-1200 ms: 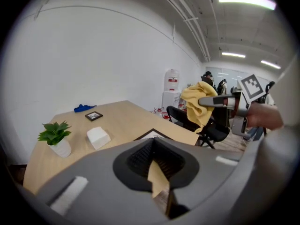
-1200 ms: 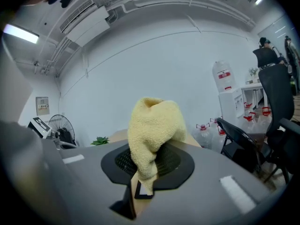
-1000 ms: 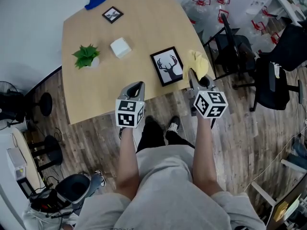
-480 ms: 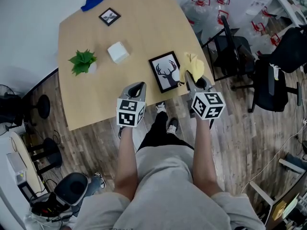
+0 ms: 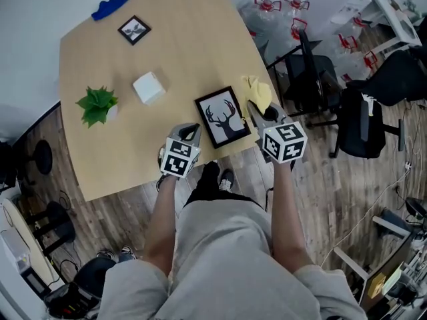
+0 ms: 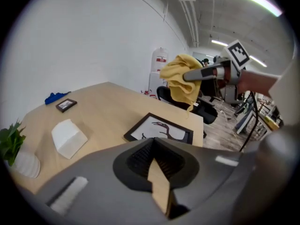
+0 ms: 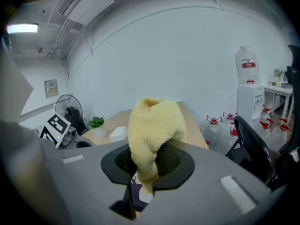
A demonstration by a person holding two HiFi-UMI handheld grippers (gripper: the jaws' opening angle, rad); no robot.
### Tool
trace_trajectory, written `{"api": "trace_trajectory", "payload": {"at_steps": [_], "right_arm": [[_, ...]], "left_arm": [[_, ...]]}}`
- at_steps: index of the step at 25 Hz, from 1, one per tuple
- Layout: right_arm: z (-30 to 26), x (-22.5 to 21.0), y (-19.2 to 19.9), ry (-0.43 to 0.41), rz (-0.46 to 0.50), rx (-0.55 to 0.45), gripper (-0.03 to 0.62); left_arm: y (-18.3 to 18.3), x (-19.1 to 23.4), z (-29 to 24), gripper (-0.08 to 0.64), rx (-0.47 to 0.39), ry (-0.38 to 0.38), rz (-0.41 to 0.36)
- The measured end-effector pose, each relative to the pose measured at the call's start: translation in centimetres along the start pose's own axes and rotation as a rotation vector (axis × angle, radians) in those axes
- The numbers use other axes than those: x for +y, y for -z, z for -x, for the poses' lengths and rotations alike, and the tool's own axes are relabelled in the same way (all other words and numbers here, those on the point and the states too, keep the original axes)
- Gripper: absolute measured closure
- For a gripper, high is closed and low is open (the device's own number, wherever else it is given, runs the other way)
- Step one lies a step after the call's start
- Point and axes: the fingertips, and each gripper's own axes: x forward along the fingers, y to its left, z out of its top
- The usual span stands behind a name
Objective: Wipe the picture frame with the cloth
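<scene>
Cloth (image 7: 152, 130): yellow terry, bunched, clamped in right gripper (image 7: 143, 172).
Picture frame (image 5: 222, 117): black rectangle, deer silhouette.
Left gripper (image 6: 157, 172): jaws together, empty.

You are looking down on a pale wooden table (image 5: 187, 45) that is standing on a plank floor (image 5: 113, 202). Five things are lying or standing on it. The picture frame (image 5: 223, 117), black-edged with a deer silhouette, is lying flat close to the near edge, towards your right. A white box (image 5: 148, 87) is sitting mid-table, beyond the frame and to its left. A small potted plant (image 5: 97, 105) is standing near the left edge, apart from the box. A small dark frame (image 5: 134, 29) is lying flat at the far side, and a blue cloth (image 5: 110, 7) is resting just beyond it at the far edge.
</scene>
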Motion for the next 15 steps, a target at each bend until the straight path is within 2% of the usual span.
{"api": "trace_trajectory", "payload": {"at_steps": [8, 12, 15], "right_arm": [[-5.5, -1.4, 1.9, -0.046, 0.132, 0.163, 0.54], [-7.9, -1.9, 3.8, -0.094, 0.154, 0.264, 0.54], [-9.4, -2.3, 4.5, -0.108, 0.186, 0.302, 0.54]], "left_arm": [[1.3, -0.6, -3.6, 0.508, 0.092, 0.108, -0.049], [2.1, -0.4, -4.8, 0.508, 0.127, 0.14, -0.067], [2.7, -0.7, -5.5, 0.508, 0.151, 0.169, -0.086]]}}
